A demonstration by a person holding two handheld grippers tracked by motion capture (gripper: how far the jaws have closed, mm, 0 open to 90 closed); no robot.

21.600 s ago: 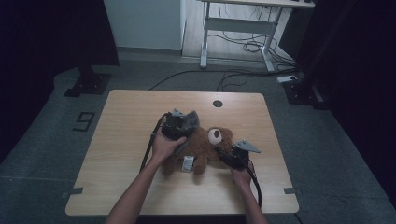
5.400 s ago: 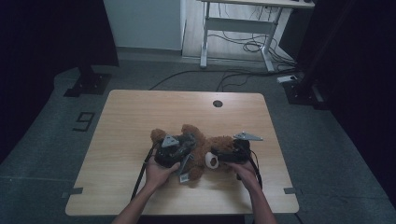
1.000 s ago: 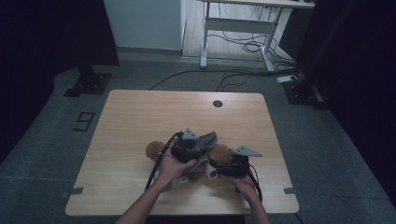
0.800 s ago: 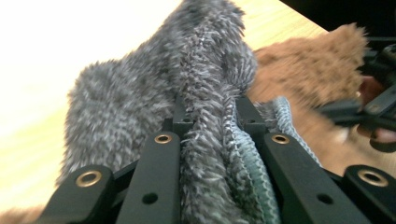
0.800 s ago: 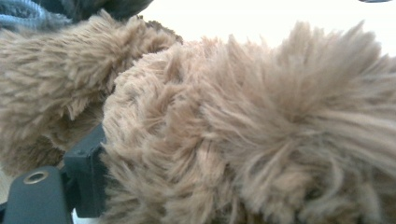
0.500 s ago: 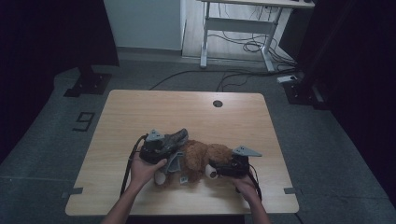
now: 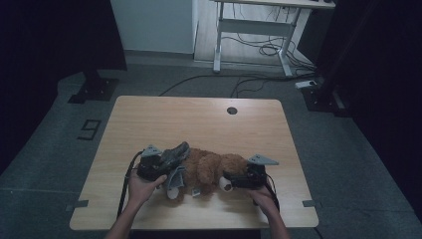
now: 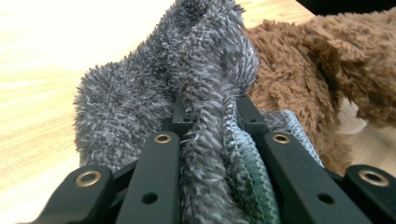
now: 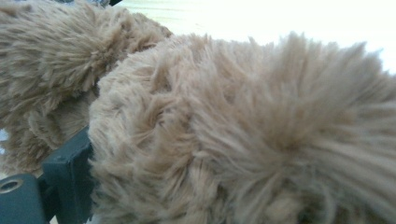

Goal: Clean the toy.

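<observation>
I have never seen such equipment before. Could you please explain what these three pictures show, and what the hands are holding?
A person sits at a wooden table and holds a two-jaw hand tool in each hand. One picture is from a camera above; the other two come from cameras on the tools, looking along their black jaws. A brown teddy bear lies on the table. The left gripper is shut on a grey fuzzy cloth beside the bear. The right gripper is at the bear's head; its jaws have just been opening, with brown fur close against them.
</observation>
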